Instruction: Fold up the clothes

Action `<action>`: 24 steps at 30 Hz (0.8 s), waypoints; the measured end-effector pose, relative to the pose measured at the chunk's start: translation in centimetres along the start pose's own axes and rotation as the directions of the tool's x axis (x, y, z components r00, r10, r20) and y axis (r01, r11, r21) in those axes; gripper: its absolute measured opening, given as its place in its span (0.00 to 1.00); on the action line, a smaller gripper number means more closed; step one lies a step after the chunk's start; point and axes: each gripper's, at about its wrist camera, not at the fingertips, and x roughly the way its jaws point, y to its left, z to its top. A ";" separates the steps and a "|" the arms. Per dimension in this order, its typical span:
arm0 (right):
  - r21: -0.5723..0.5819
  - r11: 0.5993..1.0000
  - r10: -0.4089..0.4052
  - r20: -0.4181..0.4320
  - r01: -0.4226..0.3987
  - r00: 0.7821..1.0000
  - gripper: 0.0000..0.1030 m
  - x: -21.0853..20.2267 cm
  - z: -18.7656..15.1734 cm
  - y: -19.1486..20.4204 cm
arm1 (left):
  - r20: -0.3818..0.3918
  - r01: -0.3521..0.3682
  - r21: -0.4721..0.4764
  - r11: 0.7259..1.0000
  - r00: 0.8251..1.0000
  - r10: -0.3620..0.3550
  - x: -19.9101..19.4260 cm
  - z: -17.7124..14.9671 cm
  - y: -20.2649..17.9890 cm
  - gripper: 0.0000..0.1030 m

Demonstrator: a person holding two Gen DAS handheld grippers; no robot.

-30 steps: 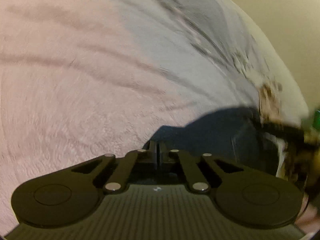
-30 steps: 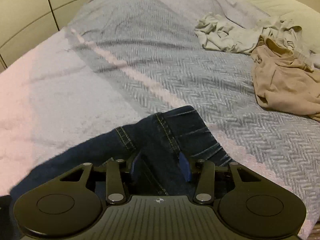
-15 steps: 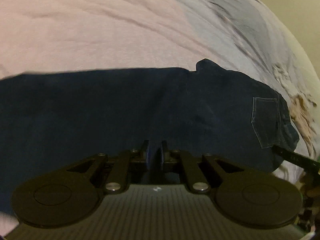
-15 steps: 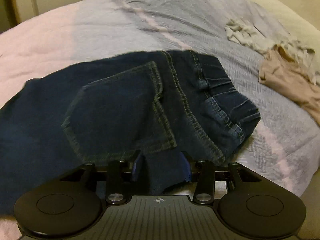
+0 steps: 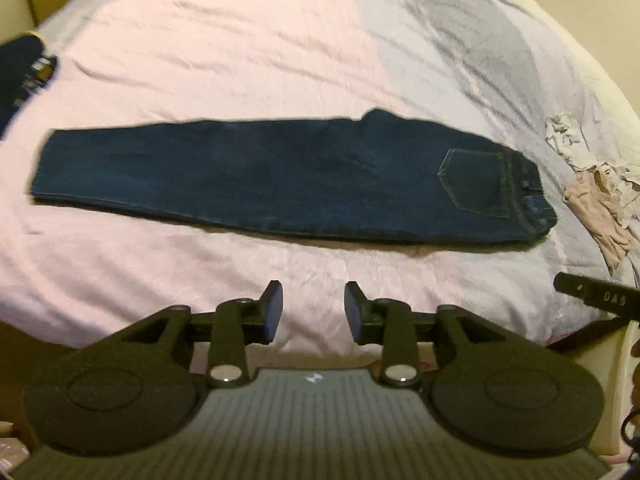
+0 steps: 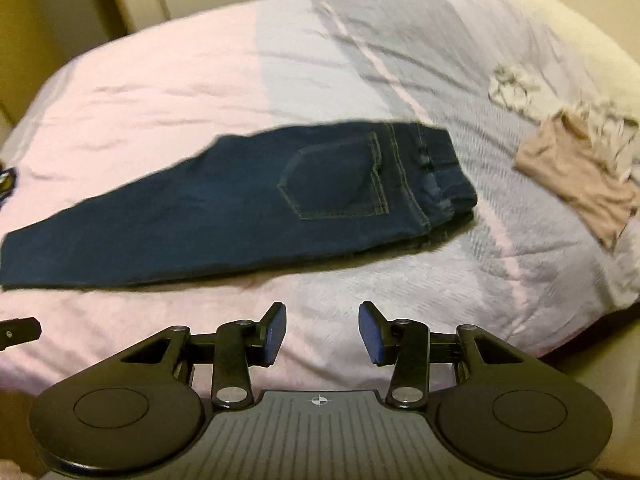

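**Jeans flat on the bed, both tools free**

The left tool (image 5: 313,311) hangs spread, gripping nothing. Ahead, dark jeans (image 5: 288,178) lie folded lengthwise across the bed (image 5: 240,52), waistband rightward. The right tool (image 6: 322,332) is likewise spread and empty. Crumpled beige clothes (image 6: 576,168) sit well apart at the right.

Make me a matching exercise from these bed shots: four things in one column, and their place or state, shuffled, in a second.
Things:
1. jeans
2. tan garment
3. left gripper
4. pale crumpled garment

Place or state:
A. open, holding nothing
B. laid flat along the bed, back pocket up
C. bunched on the grey part, farthest from the cameras
D. beside the waistband end of the jeans, apart from them

Pairs: 1-B, 2-D, 3-A, 4-C
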 end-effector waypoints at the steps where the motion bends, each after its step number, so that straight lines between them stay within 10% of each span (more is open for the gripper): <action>1: -0.011 1.000 0.008 0.012 -0.007 1.000 0.43 -1.3 -0.3 0.3 | 0.015 -0.006 -0.002 1.000 1.000 0.006 -1.5 -0.5 -0.1 0.29; 24: -0.078 0.997 -0.011 0.049 0.014 0.999 0.43 -11.8 -4.1 4.2 | 0.115 -0.059 -0.024 0.998 0.991 0.061 -12.9 -5.6 1.8 0.33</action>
